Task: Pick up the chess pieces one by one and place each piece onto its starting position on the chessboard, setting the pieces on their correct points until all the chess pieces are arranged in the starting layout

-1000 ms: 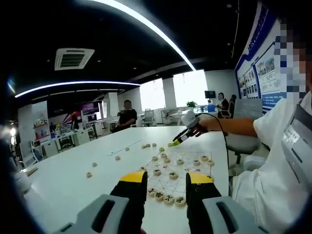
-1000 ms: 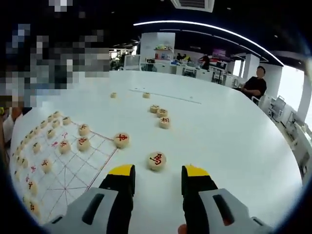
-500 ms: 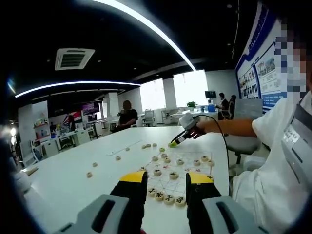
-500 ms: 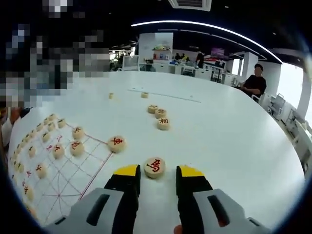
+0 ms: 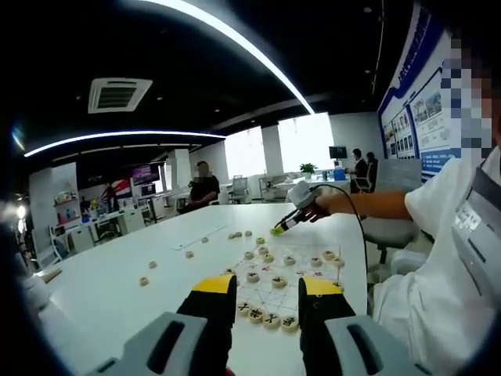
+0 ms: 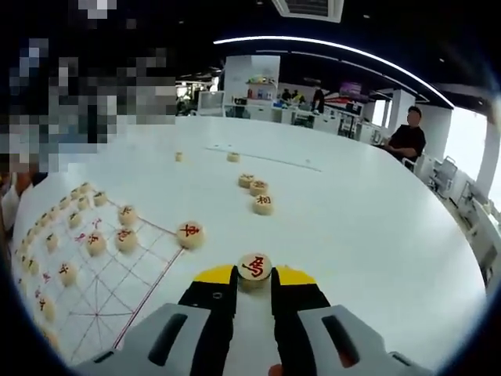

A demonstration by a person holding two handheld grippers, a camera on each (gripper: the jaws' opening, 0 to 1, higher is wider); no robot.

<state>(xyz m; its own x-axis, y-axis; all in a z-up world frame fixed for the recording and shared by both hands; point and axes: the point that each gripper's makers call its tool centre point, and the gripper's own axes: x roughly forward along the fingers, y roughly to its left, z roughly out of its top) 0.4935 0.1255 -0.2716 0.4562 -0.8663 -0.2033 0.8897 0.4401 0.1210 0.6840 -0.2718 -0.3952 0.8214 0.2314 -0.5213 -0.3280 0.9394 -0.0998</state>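
A round wooden chess piece (image 6: 254,268) with a red character lies on the white table just off the board's corner, and my right gripper (image 6: 254,277) is shut on it, one yellow tip against each side. The chessboard (image 6: 106,291), a white sheet with red lines, spreads to the left with several pieces on it; another red-marked piece (image 6: 189,233) sits at its near corner. My left gripper (image 5: 268,287) hangs open above the near edge of the chessboard (image 5: 301,276), nothing between its jaws. The right gripper (image 5: 296,218) appears there too, low at the board's far side.
Loose pieces lie on the table beyond the board: three close together (image 6: 257,189) and two further off (image 6: 233,157). More stray pieces (image 5: 143,280) sit to the left in the left gripper view. A person's sleeve (image 5: 438,258) borders the board. People sit at distant desks.
My right gripper has moved forward over the red-marked piece and its jaws have shut against it. The left gripper has stayed still and open.
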